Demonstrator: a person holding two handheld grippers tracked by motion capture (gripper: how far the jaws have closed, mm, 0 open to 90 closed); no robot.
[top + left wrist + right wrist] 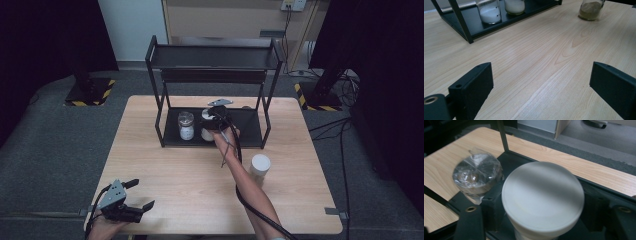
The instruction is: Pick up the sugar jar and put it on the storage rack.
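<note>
Your right gripper (541, 220) straddles the white-lidded jar (542, 197) on the rack's (250, 137) lower shelf, beside the clear jar (477, 176); whether it's pinching I cannot tell. Left gripper (541, 87) rests spread, spare.

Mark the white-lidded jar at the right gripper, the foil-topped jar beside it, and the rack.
white-lidded jar (542, 197), right gripper view, middle of its lid
foil-topped jar (477, 173), right gripper view, its crinkled top
rack (212, 56), high view, top shelf

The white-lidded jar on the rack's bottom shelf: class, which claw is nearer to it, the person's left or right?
Right. The right claw sits around the white-lidded jar on the rack; the left claw stands open over the table's near left corner, far from it.
</note>
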